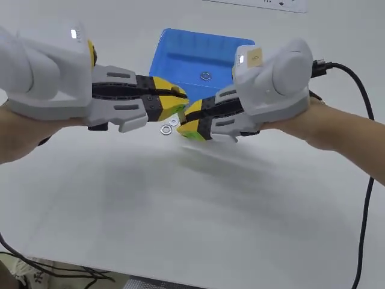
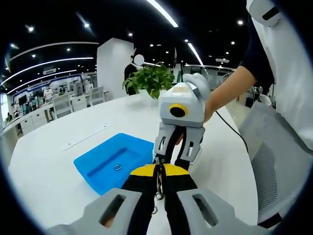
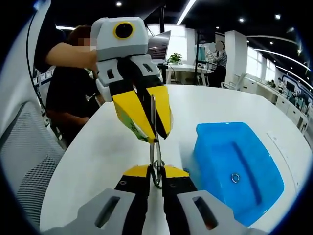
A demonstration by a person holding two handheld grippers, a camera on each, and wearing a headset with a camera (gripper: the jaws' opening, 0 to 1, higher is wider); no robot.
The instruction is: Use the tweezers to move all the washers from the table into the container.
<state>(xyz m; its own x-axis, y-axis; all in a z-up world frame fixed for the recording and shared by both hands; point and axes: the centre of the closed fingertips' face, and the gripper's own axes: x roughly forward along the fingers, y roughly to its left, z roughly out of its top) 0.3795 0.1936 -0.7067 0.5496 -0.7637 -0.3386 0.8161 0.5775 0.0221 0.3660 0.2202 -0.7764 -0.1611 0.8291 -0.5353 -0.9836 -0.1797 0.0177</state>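
Note:
Thin metal tweezers [image 3: 153, 128] run between my two grippers, which face each other tip to tip over the white table [image 1: 198, 205]. The left gripper [image 1: 180, 98] is shut on one end of the tweezers [image 2: 159, 182]. The right gripper [image 1: 190, 124] is shut on the other end, as its own view shows [image 3: 156, 172]. Two small washers [image 1: 166, 129] lie on the table just below the gripper tips. The blue container [image 1: 180, 57] stands behind them with one washer [image 1: 206, 76] inside, also visible in the gripper views [image 2: 117, 167] [image 3: 235, 177].
A black cable [image 1: 364, 198] hangs from the right gripper down the table's right side. A mesh chair [image 2: 274, 161] stands beside the table. Other desks, a potted plant [image 2: 151, 78] and people are far off in the room.

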